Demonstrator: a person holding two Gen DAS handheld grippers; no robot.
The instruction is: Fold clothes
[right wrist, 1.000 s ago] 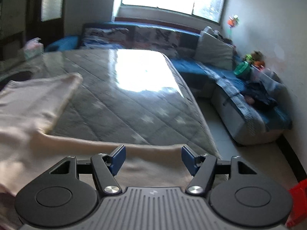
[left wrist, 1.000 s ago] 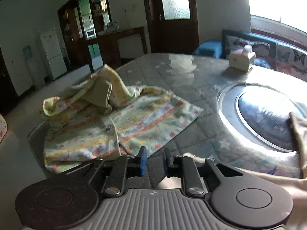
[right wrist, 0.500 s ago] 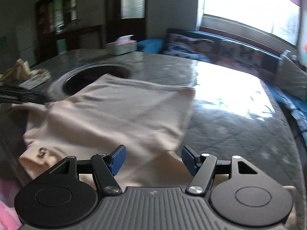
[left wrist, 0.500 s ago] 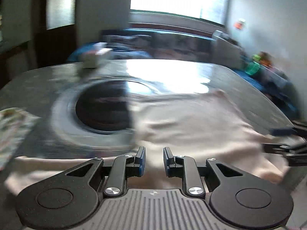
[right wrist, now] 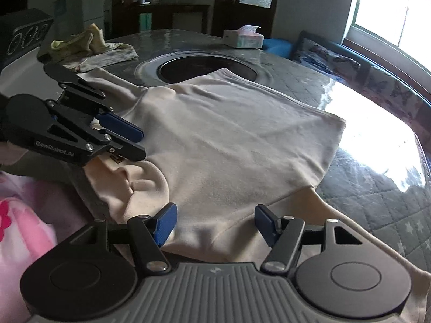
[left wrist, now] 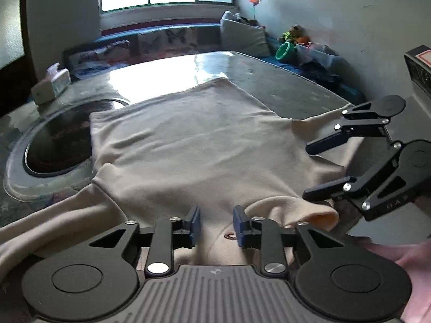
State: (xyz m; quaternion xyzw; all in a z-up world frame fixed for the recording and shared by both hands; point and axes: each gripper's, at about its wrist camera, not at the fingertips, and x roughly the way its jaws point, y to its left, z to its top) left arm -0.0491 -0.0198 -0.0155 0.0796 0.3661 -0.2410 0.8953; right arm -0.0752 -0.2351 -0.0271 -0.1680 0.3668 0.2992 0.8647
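Note:
A cream long-sleeved top (left wrist: pixel 194 145) lies spread flat on the quilted table, collar toward me; it also shows in the right wrist view (right wrist: pixel 229 134). My left gripper (left wrist: pixel 214 226) hovers over the collar with its jaws partly open and nothing between them; it also shows in the right wrist view (right wrist: pixel 134 140). My right gripper (right wrist: pixel 215 224) is open wide over the shoulder and sleeve on the right, empty. It appears from the side in the left wrist view (left wrist: pixel 309 172).
A round dark recess (right wrist: pixel 204 67) sits in the table beyond the top. A patterned garment (right wrist: pixel 91 48) lies crumpled at the far left corner. A tissue box (right wrist: pixel 243 37) stands at the far edge. A sofa (left wrist: pixel 167 40) runs under the window.
Both grippers have swung round from facing outward to face the cream top. My left gripper's jaws have opened a little. The right stays wide open.

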